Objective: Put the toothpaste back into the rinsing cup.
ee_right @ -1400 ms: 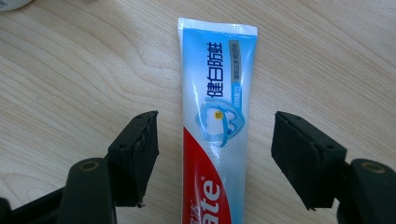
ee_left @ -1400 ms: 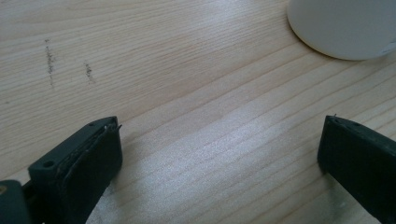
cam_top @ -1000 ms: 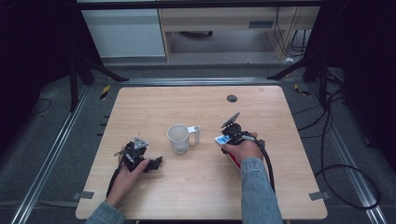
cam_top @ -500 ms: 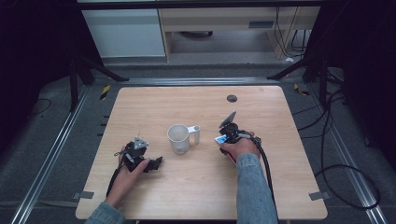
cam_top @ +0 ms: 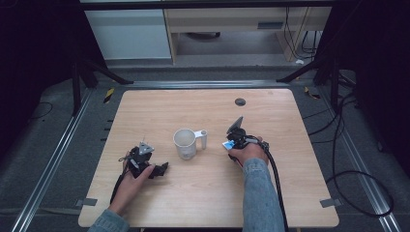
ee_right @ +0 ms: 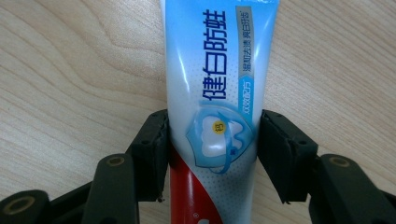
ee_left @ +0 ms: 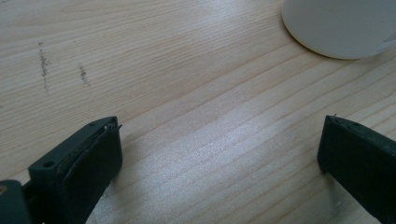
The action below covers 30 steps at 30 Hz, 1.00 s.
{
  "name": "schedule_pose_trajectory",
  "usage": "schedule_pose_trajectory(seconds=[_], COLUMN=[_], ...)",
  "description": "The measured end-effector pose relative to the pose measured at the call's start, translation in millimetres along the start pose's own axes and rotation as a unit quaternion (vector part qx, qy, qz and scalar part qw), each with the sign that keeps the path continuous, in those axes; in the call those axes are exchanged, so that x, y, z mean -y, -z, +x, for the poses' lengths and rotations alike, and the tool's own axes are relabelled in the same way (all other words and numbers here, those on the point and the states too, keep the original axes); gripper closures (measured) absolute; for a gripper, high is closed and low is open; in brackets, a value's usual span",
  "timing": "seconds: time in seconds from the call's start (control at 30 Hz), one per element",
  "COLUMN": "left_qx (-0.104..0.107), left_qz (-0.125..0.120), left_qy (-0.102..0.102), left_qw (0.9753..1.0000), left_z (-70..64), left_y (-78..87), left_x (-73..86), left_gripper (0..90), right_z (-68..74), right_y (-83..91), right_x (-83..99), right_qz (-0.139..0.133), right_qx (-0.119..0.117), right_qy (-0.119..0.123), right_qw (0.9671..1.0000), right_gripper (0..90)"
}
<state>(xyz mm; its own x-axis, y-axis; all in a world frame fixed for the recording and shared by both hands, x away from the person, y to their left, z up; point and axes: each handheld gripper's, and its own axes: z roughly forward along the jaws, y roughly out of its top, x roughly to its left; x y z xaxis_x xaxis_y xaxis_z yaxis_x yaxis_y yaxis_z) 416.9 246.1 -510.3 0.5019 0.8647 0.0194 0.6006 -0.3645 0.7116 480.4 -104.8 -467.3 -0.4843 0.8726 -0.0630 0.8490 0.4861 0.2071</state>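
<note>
A blue, white and red toothpaste tube (ee_right: 217, 60) lies lengthwise between the jaws of my right gripper (ee_right: 212, 149), which press on both its sides just above the wooden table. In the high view that right gripper (cam_top: 234, 141) is just right of a white mug (cam_top: 185, 143), with a bit of the blue tube (cam_top: 226, 144) showing at its left. The mug stands upright, handle toward the right gripper. My left gripper (cam_top: 162, 169) rests low on the table to the front left of the mug. Its jaws stand wide apart around bare wood (ee_left: 219, 140), and the mug's base (ee_left: 336, 23) lies ahead.
The light wooden table (cam_top: 145, 111) has a small dark round grommet (cam_top: 240, 101) near its far edge. A black cable (cam_top: 275, 179) trails from the right gripper toward the table's front edge. Dark floor and metal rails surround the table.
My right hand with the tube has shifted slightly left, toward the mug. The left gripper has stayed in place.
</note>
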Motion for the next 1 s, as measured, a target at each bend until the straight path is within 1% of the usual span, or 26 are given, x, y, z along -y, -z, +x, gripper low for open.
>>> schedule_pose_trajectory(seconds=[0.1, 0.23, 0.27, 0.3, 0.33, 0.37, 0.4, 0.43, 0.47, 0.5, 0.53, 0.63, 0.67, 0.77, 0.83, 1.0], left_qx=[0.0, 0.0, 0.0, 0.0, 0.0, 0.0, 0.0, 0.0, 0.001, 0.001, 0.001, 0.001, 0.001, 0.001, 0.001, 0.002], left_qz=[0.0, 0.0, -0.001, -0.001, -0.001, -0.001, -0.001, -0.002, -0.001, -0.001, -0.002, 0.001, 0.001, 0.002, 0.002, 0.002], left_qy=[0.0, 0.0, 0.001, 0.001, 0.001, 0.001, 0.001, 0.001, 0.001, 0.001, 0.001, -0.001, -0.001, -0.002, -0.002, -0.002], left_qw=[1.0, 1.0, 1.0, 1.0, 1.0, 1.0, 1.0, 1.0, 1.0, 1.0, 1.0, 1.0, 1.0, 1.0, 1.0, 1.0], left_z=[0.0, -0.1, -0.3, -0.3, -0.4, -0.4, -0.4, -0.6, -0.5, -0.5, -0.5, -0.5, -0.5, -0.4, -0.4, -0.5], left_y=[0.0, -0.1, -0.2, -0.2, -0.2, -0.2, -0.2, -0.3, -0.3, -0.3, -0.3, 0.0, 0.0, 0.1, 0.1, 0.1], left_x=[0.0, -0.1, -0.1, -0.1, -0.1, -0.1, -0.1, -0.1, -0.1, -0.1, -0.1, -0.3, -0.3, -0.3, -0.3, -0.3], left_gripper=[0.0, 0.0, 0.0, 0.0, 0.0, 0.0, 0.0, 0.0, 0.0, 0.0, 0.0, 0.0, 0.0, 0.0, 0.0, 0.0], right_z=[-0.5, -1.1, -1.4, -1.4, -1.4, -1.4, -1.7, -2.8, -3.8, -3.8, -4.7, -5.2, -4.2, -3.9, -4.2, -4.5], right_y=[0.3, 1.0, 1.6, 1.6, 2.5, 2.5, 3.4, 5.9, 6.9, 6.9, 9.3, 9.8, 10.6, 11.5, 12.0, 14.7], right_x=[0.2, 0.1, 0.1, 0.1, 0.4, 0.4, 0.6, 1.5, 1.9, 1.9, 2.8, 3.0, 2.3, 1.6, 1.8, 2.0], right_qz=[0.0, 0.0, 0.0, 0.0, 0.0, 0.0, -0.001, -0.003, -0.005, -0.005, -0.005, -0.007, -0.003, -0.002, -0.002, 0.001], right_qx=[-0.002, -0.004, -0.004, -0.004, -0.005, -0.005, -0.005, -0.007, -0.009, -0.009, -0.012, -0.013, -0.012, -0.008, -0.01, -0.01], right_qy=[-0.002, -0.001, -0.002, -0.002, -0.005, -0.005, -0.006, -0.009, -0.007, -0.007, -0.012, -0.008, -0.013, -0.01, -0.012, -0.008], right_qw=[1.0, 1.0, 1.0, 1.0, 1.0, 1.0, 1.0, 0.9999, 0.9999, 0.9999, 0.9998, 0.9999, 0.9998, 0.9999, 0.9999, 0.9999], right_gripper=[46.6, 50.1, 52.2, 52.2, 55.5, 55.5, 58.0, 63.2, 65.6, 65.6, 68.3, 69.4, 70.3, 71.5, 71.8, 72.8])
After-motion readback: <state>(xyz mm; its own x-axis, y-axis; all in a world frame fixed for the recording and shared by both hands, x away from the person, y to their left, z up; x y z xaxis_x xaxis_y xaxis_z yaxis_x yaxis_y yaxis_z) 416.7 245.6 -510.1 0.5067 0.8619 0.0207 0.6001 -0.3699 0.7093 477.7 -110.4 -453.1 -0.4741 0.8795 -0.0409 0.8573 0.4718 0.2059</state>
